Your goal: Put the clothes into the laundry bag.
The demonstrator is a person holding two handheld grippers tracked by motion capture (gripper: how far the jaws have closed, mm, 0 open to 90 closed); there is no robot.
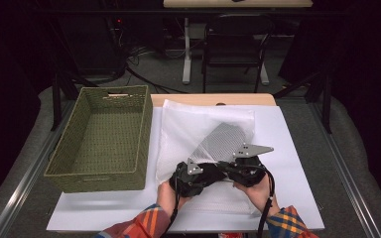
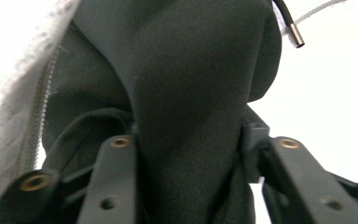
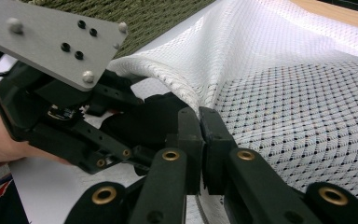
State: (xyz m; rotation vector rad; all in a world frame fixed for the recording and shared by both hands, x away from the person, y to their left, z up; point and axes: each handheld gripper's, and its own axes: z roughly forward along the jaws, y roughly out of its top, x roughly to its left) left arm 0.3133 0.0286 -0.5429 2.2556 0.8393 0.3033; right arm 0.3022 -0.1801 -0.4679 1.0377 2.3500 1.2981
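Note:
A white mesh bag (image 1: 188, 124) lies flat on the table; a grey patch shows through its mesh. My right gripper (image 3: 200, 119) is shut on the bag's rim (image 3: 168, 81) and holds it lifted. Under that rim sits a dark garment (image 3: 144, 119). In the left gripper view the dark garment (image 2: 182, 93) bulges between my left gripper's (image 2: 189, 140) jaws, pressed by both, and a metal-tipped drawstring (image 2: 296, 37) sticks out at the top right. The bag's zip edge (image 2: 37, 112) runs along the left. From above, both grippers (image 1: 206, 173) (image 1: 228, 167) meet at the bag's near edge.
A green woven basket (image 1: 146, 134) stands to the left of the bag, its inside bare. A white sheet (image 1: 287, 163) covers the table beyond the bag on the right. Chairs and a desk stand behind the table.

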